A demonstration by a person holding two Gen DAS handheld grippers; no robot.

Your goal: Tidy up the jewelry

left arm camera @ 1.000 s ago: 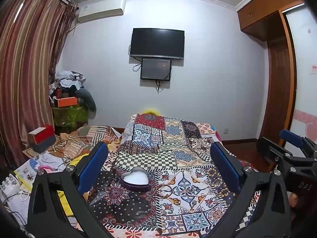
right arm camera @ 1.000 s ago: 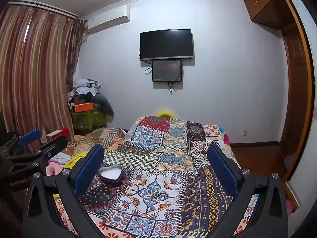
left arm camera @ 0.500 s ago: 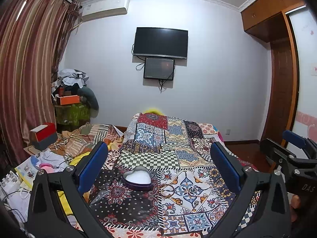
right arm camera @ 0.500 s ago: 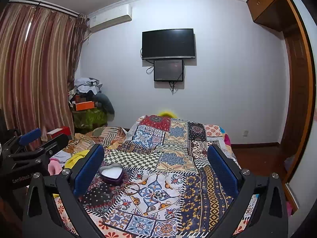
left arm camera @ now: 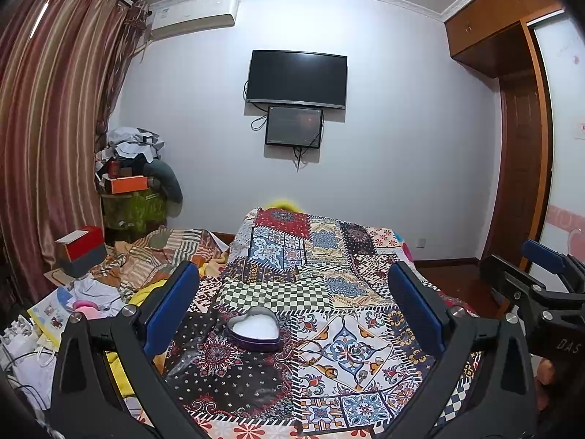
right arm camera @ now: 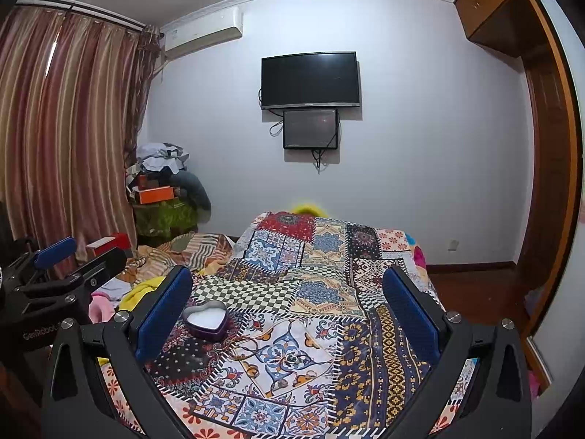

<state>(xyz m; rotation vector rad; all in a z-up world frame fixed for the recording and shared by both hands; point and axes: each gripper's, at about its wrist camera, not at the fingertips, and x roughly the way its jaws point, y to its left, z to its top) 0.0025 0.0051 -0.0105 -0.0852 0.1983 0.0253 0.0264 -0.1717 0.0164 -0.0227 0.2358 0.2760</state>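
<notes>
Both the left hand-held gripper [left arm camera: 292,300] and right hand-held gripper [right arm camera: 289,298] hover with jaws apart and empty over the bed [left arm camera: 329,289], probably lining up on the heart-shaped tin [left arm camera: 255,333], open for jewelry.

1. Tin [left arm camera: 253,331]: heart-shaped, glossy purple metal wall, matt white inside.
2. Quilt [left arm camera: 321,285]: printed patchwork cloth, matt.
3. Pads [left arm camera: 171,307]: blue, matt, finely textured.
4. Curtain [left arm camera: 47,139]: striped cloth, slight sheen.
5. Wardrobe [left arm camera: 512,18]: smooth wood.
</notes>
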